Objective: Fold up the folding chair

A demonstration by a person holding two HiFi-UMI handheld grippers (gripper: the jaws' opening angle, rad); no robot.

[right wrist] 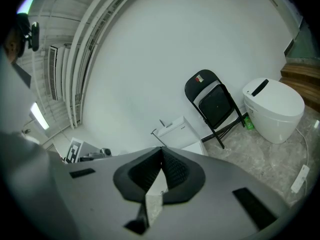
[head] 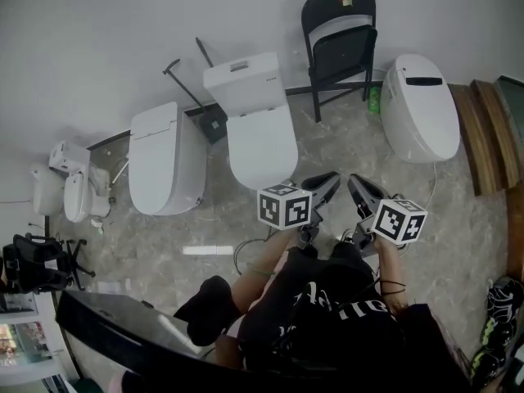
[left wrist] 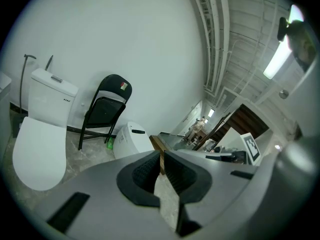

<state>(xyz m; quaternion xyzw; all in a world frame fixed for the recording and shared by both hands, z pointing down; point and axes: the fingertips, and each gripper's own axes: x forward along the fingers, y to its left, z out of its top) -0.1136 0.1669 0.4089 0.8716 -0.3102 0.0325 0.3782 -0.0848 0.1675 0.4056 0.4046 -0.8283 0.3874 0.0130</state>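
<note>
The black folding chair stands against the white wall at the back, between two toilets, with its seat tipped up towards the backrest. It also shows as the chair in the left gripper view and the chair in the right gripper view, well away from both grippers. My left gripper is held in front of the person, its pads a thin slit apart with nothing between them. Beside it, my right gripper is shut and empty.
A white toilet with a cistern stands left of the chair, and a tankless one to its right. More toilets line the left. A green bottle sits by the chair's leg. Wooden steps rise at the right.
</note>
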